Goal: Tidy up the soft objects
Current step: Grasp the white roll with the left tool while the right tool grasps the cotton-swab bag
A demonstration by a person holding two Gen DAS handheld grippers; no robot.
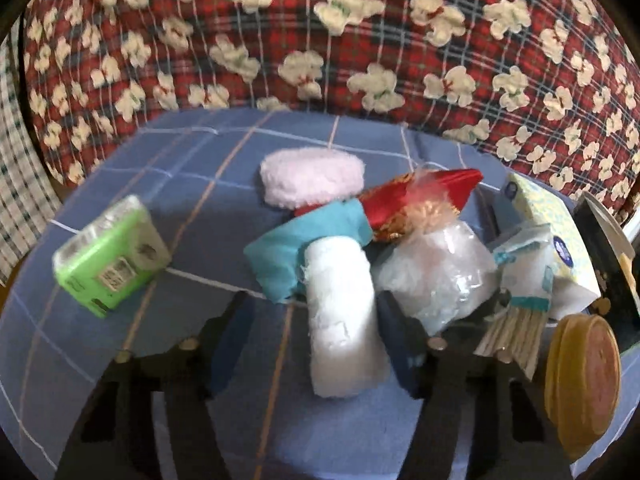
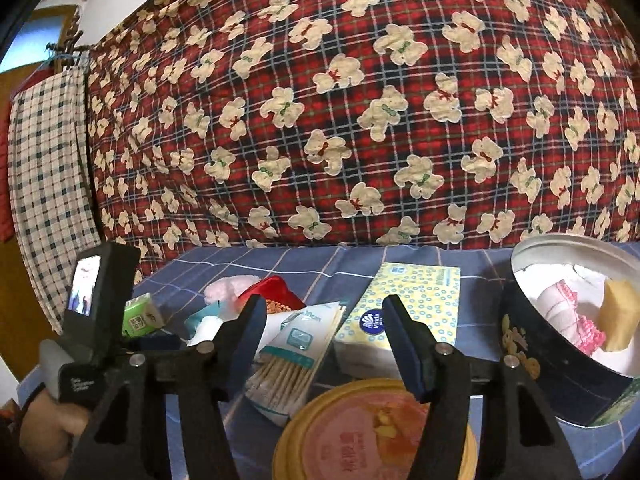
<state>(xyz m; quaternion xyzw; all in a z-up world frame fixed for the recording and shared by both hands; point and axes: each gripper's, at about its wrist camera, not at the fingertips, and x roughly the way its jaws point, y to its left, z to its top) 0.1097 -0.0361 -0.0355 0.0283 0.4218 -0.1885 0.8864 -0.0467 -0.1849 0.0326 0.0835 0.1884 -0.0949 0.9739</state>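
the left gripper (image 1: 316, 312) points down at a heap on the blue sheet (image 1: 160, 168), its jaws spread with a white roll (image 1: 340, 320) lying between them; the right pad sits close to the roll's side, the left pad stands apart, so nothing is pinched. the right gripper (image 2: 324, 328) is spread too, with nothing between its jaws, hovering over a yellow lid (image 2: 360, 432) and facing a cotton swab pack (image 2: 288, 360) and a tissue box (image 2: 404, 312).

the roll leans on a teal cloth (image 1: 280, 248). behind that lie a pink puff (image 1: 312, 176) and a red pouch (image 1: 420, 200), the pouch resting on a clear bag (image 1: 436, 272) that crowds the roll's right side. a green tissue pack (image 1: 108, 256) stands well apart to the left. right of the bag the swab pack (image 1: 516, 320), tissue box (image 1: 560, 248) and lid (image 1: 580, 384) press in close.

in the right wrist view a dark round tin (image 2: 560, 360) stands tilted at the right, holding white and pink cloth (image 2: 568, 312) and a yellow sponge (image 2: 620, 312). a hand (image 2: 52, 436) at the lower left grips the left gripper's handle, whose small screen (image 2: 86, 284) faces this camera. a red plaid quilt (image 2: 360, 100) with bears rises behind the sheet, and a checked cloth (image 2: 44, 200) hangs at the left.
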